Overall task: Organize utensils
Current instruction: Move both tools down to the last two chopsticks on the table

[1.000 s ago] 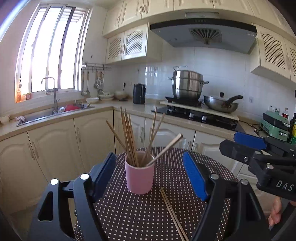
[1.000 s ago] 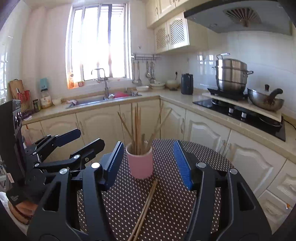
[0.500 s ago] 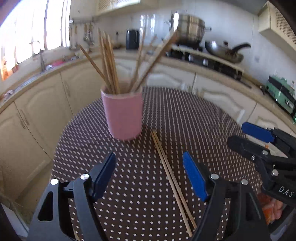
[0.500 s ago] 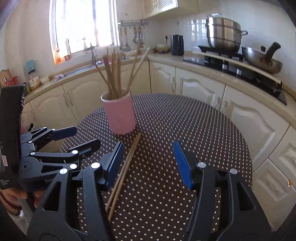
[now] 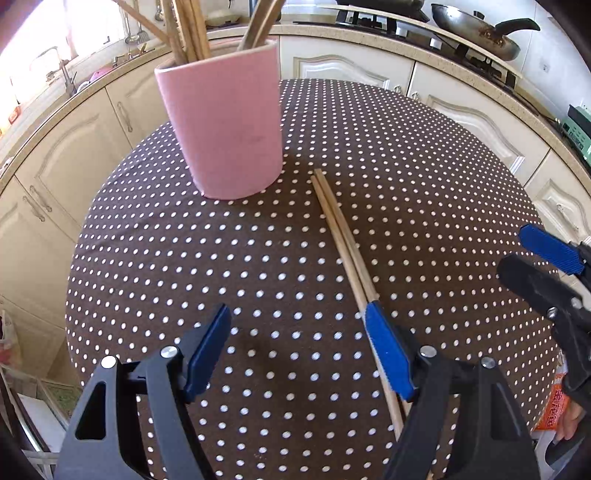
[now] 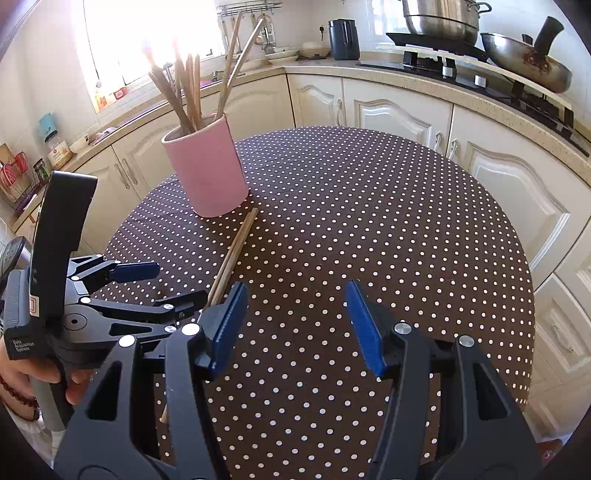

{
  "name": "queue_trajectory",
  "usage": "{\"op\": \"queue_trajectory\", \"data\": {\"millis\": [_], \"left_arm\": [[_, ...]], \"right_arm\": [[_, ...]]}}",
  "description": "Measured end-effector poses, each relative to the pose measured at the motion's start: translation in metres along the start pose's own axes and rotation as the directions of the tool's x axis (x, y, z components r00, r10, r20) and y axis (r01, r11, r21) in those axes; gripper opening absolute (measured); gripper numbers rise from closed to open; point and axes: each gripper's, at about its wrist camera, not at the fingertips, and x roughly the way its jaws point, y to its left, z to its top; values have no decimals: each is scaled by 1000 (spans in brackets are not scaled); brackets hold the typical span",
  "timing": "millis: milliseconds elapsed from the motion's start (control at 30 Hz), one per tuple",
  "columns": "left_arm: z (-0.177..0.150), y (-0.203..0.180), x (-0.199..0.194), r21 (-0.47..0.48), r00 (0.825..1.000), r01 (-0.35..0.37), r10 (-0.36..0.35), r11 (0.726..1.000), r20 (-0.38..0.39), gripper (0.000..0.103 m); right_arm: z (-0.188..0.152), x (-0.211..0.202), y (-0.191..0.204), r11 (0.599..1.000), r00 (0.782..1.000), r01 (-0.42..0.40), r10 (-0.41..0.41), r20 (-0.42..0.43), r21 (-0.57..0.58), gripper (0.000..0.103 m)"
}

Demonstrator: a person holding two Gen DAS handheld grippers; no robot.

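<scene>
A pink cup (image 5: 225, 125) holding several wooden chopsticks stands on the round dotted table (image 5: 424, 184); it also shows in the right wrist view (image 6: 207, 170). A pair of loose chopsticks (image 5: 341, 240) lies on the cloth just right of the cup, also seen in the right wrist view (image 6: 232, 254). My left gripper (image 5: 297, 332) is open and empty, low over the table, its right finger over the pair's near part. My right gripper (image 6: 295, 314) is open and empty, to the right of the pair.
Cream kitchen cabinets and a counter curve around the table. A stove with a wok (image 6: 528, 70) and a steel pot (image 6: 439, 18) is at the back right. A black kettle (image 6: 345, 38) and a sink lie at the back.
Both grippers have tilted down and dropped closer to the table. The cup and loose chopsticks now look nearer. Both grippers stay open.
</scene>
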Motion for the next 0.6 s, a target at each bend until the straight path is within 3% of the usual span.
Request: {"op": "queue_trajectory", "data": {"millis": [367,433,500,600], "left_arm": [[25,-22,19,8,1000,-17,17,1000,-25,71],[27,-20,18,20,1000,-8,9,1000,-26,55],[32,-20,19,21,999,-5,5,1000,-31,29],[35,-17,19,22,999,-1,2,1000,-33,7]], "right_arm": [[2,10,-4,1000,1000,-5,5,-24,3,56],[3,13,-5,1000,999,-5,5,-32,1,56],[5,16,-4,1000,999,-8,8,-44,-1,56],[8,22,-1,1000,998,-17,17,-67,-4,56]]}}
